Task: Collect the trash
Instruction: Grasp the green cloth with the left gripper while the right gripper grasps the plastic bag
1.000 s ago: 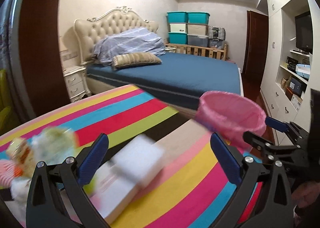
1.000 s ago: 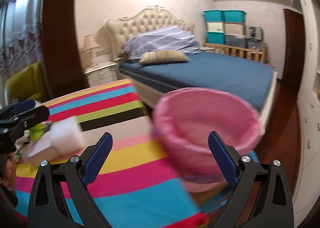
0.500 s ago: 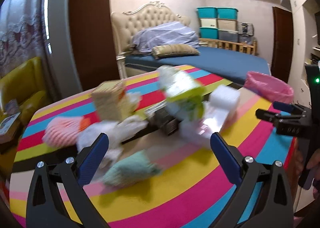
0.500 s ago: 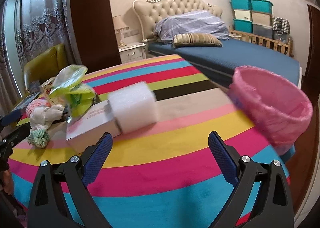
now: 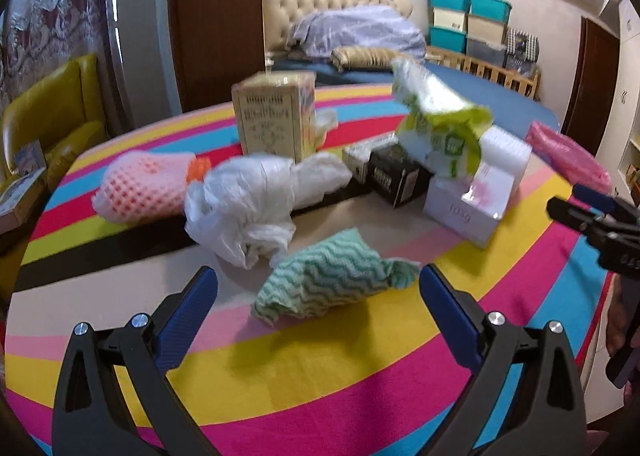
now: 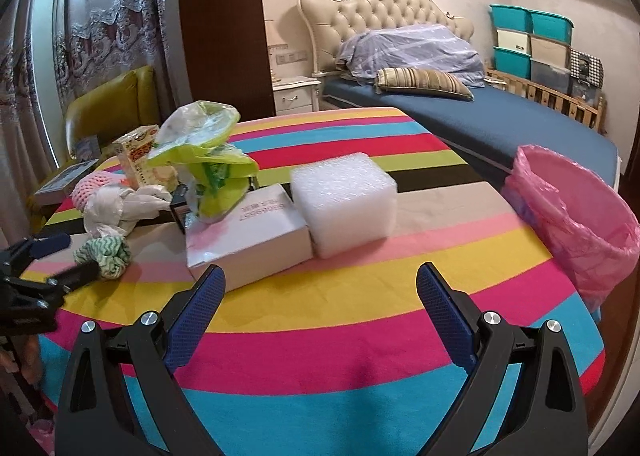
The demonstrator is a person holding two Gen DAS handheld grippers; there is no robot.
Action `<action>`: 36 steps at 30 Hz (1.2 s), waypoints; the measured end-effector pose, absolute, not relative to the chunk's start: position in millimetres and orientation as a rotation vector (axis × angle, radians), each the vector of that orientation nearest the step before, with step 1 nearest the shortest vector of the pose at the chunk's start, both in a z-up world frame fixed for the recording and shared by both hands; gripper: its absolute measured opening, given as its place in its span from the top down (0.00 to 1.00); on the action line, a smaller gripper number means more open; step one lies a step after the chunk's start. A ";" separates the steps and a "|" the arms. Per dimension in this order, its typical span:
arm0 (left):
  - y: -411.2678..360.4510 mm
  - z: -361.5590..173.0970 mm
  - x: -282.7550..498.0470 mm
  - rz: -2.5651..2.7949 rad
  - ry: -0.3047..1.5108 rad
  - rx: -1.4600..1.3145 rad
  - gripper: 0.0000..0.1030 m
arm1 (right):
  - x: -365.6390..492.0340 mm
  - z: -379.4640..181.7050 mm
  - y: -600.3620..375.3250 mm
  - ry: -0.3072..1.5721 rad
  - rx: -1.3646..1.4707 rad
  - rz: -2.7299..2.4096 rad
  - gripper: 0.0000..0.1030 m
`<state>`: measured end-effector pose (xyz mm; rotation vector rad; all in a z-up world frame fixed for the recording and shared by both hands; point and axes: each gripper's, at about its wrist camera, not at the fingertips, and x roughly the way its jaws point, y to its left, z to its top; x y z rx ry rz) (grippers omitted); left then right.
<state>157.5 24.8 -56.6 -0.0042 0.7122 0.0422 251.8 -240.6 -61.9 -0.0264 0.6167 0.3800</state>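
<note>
Trash lies on a round table with a striped cloth point(image 5: 360, 368). My left gripper point(image 5: 318, 296) is open and empty, just short of a crumpled green-white rag point(image 5: 328, 282). Behind it lie a white plastic bag point(image 5: 252, 196), a pink foam net point(image 5: 144, 184), a tan carton point(image 5: 276, 124), a black box point(image 5: 396, 176), a white box point(image 5: 468, 204) and a green wrapper point(image 5: 440, 124). My right gripper point(image 6: 320, 292) is open and empty, in front of the white box point(image 6: 248, 232) and a bubble-wrap block point(image 6: 344, 202). A bin with a pink liner point(image 6: 576, 216) stands at the table's right edge.
A bed point(image 6: 480, 116) stands behind the table, with stacked storage boxes point(image 6: 532, 44) at the far wall. A yellow chair point(image 5: 52, 116) and curtains are to the left. The left gripper shows at the left edge of the right wrist view point(image 6: 44, 264).
Both grippers have swung left, from facing the pink bin to facing the trash pile. The left gripper has come close to the green rag. Both stay open.
</note>
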 end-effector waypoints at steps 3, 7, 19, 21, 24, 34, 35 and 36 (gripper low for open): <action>22.5 -62.5 163.3 0.035 0.753 -0.010 0.15 | 254.2 -55.6 -234.7 0.606 -0.034 0.392 0.12; 19.7 -66.8 165.4 -0.010 0.778 -0.019 0.52 | 260.3 -47.1 -222.4 0.591 -0.054 0.417 0.12; 39.1 -24.9 130.2 0.051 0.581 -0.019 0.67 | 300.9 -37.3 -152.4 0.588 -0.149 0.480 0.12; 42.1 -23.2 128.3 0.057 0.572 -0.028 0.67 | 308.3 -37.7 -145.1 0.586 -0.161 0.472 0.12; 44.6 -22.6 128.4 0.058 0.569 -0.041 0.66 | 316.3 -39.0 -138.0 0.601 -0.154 0.476 0.12; 42.7 -24.0 126.2 0.051 0.566 -0.062 0.66 | 297.4 -35.8 -152.5 0.551 -0.129 0.522 0.60; 41.7 -24.4 127.0 0.047 0.568 -0.061 0.66 | 295.0 -34.9 -154.5 0.545 -0.127 0.524 0.62; 39.4 -24.1 127.8 0.042 0.570 -0.059 0.66 | 290.5 -32.7 -158.9 0.530 -0.123 0.527 0.63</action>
